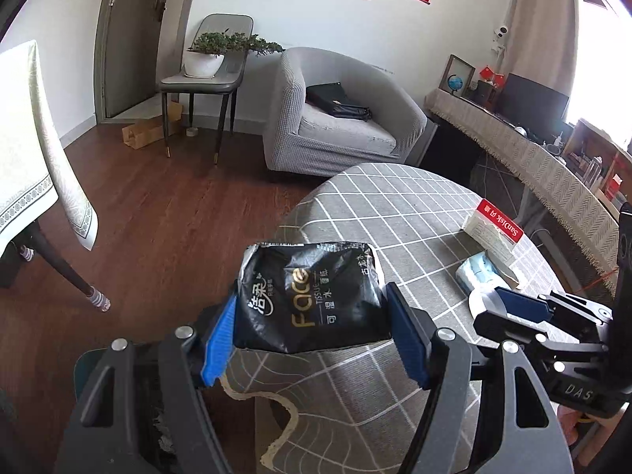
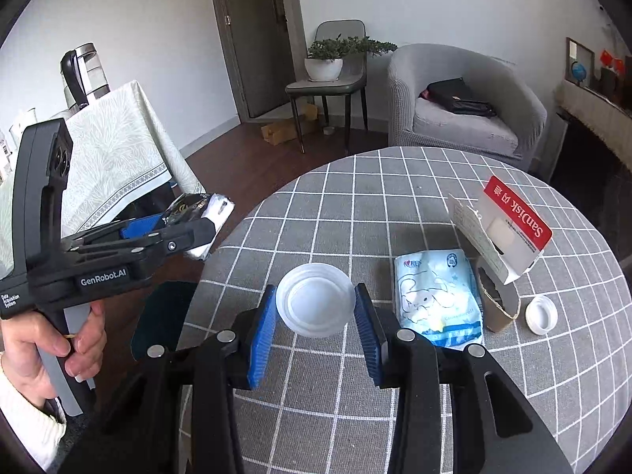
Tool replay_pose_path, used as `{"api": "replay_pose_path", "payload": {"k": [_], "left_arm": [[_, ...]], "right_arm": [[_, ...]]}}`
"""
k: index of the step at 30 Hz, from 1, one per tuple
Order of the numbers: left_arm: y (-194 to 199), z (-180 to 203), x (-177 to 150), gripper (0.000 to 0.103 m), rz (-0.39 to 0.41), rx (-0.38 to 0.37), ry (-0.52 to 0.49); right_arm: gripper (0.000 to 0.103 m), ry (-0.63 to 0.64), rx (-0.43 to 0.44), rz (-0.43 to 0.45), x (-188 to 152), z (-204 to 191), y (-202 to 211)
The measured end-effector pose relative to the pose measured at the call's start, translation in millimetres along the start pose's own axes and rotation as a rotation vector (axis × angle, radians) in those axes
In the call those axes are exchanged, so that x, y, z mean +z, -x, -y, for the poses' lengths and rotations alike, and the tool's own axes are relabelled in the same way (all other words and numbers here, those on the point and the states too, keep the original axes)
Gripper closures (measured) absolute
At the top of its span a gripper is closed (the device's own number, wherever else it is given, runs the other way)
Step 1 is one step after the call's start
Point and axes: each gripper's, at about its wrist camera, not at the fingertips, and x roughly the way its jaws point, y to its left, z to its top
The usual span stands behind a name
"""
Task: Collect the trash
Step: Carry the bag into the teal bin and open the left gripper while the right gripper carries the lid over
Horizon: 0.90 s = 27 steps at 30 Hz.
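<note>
My left gripper is clamped on the black tissue wrapper; my right gripper pinches the white lid. Keep both squeezes steady, carry level to the bin.

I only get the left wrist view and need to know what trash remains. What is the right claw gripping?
Observer: A round white plastic lid, with both pads of the right claw against its rim.
Operator: Anything hidden beyond the SanDisk pack?
Observer: Yes, a small white cap lies on the table, apart from the pack.
Operator: Anything else near it?
Observer: A brown cardboard tube sits partly under the pack's torn end.
</note>
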Motion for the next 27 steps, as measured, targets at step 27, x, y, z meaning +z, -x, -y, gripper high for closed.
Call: {"api": "replay_pose_path", "payload": {"k": [27], "left_arm": [[-33,-141,-60,0.031,-0.302,0.197,0.042]], "right_arm": [[0.063,0.075,0.177,0.001,44,-129,-73]]}}
